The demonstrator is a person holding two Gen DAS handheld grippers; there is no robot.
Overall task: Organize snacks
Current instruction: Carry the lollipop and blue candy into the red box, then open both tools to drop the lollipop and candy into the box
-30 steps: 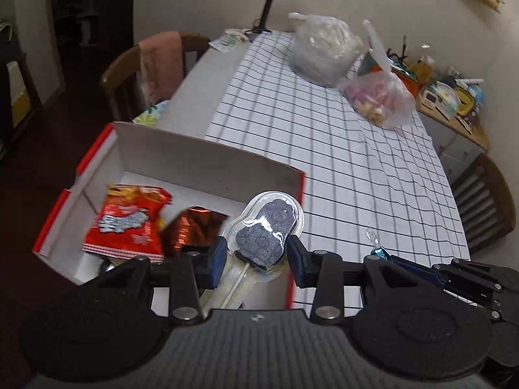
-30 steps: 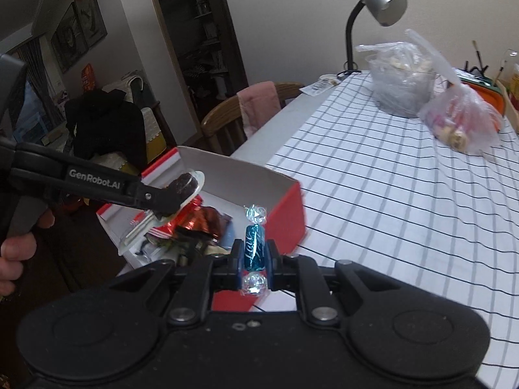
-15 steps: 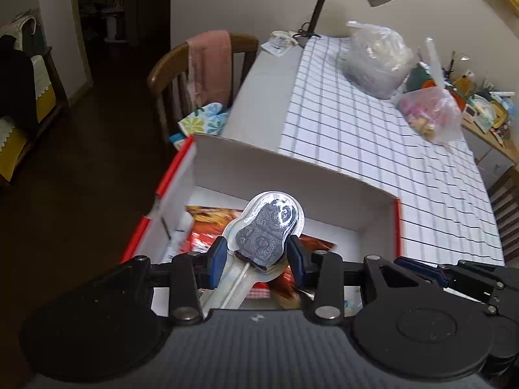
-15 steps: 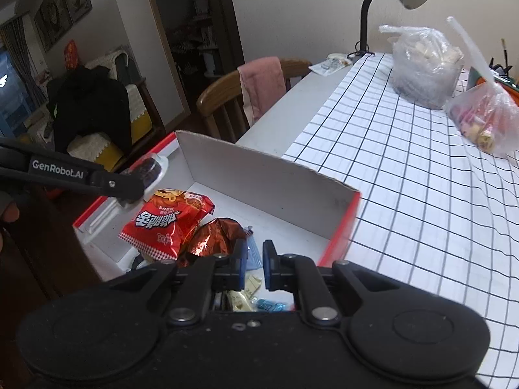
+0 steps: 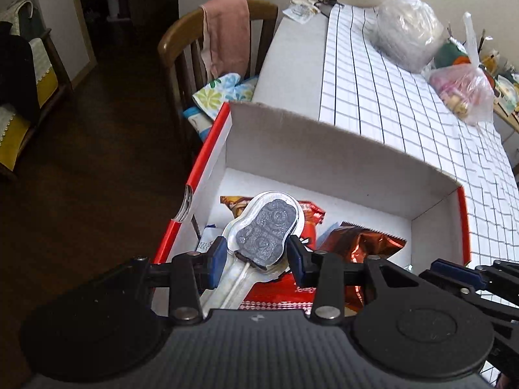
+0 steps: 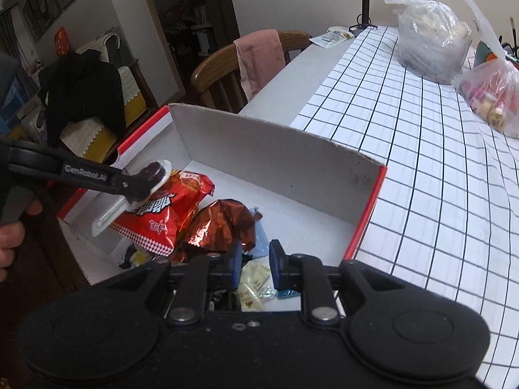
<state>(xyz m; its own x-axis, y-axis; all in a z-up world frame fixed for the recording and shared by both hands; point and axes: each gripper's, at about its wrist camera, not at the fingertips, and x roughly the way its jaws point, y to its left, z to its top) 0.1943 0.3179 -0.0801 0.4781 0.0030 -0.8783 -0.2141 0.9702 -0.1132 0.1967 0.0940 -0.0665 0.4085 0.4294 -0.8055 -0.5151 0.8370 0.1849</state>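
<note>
My left gripper (image 5: 256,256) is shut on a wrapped lollipop (image 5: 266,230), a dark grey figure on a white stick in clear plastic. It hangs over the left part of the white box with red outer sides (image 5: 324,159). Below it lie a red snack bag (image 5: 308,220) and a brown foil bag (image 5: 363,243). In the right wrist view the left gripper (image 6: 142,184) holds the lollipop (image 6: 155,170) above the red bag (image 6: 162,217). My right gripper (image 6: 256,262) is over the box's near end, its jaws opening with nothing between them. A teal wrapped candy (image 6: 288,293) lies in the box under it.
The box (image 6: 275,162) sits at the corner of a table with a checked cloth (image 6: 421,162). Two filled plastic bags (image 6: 431,42) (image 6: 493,97) and a lamp stand at the far end. A wooden chair with a pink cloth (image 5: 227,32) is beside the table. A hand (image 6: 9,236) grips the left tool.
The right gripper let go of the teal candy, which now lies in the box. Both grippers came lower over the box. The left one still grips the lollipop.
</note>
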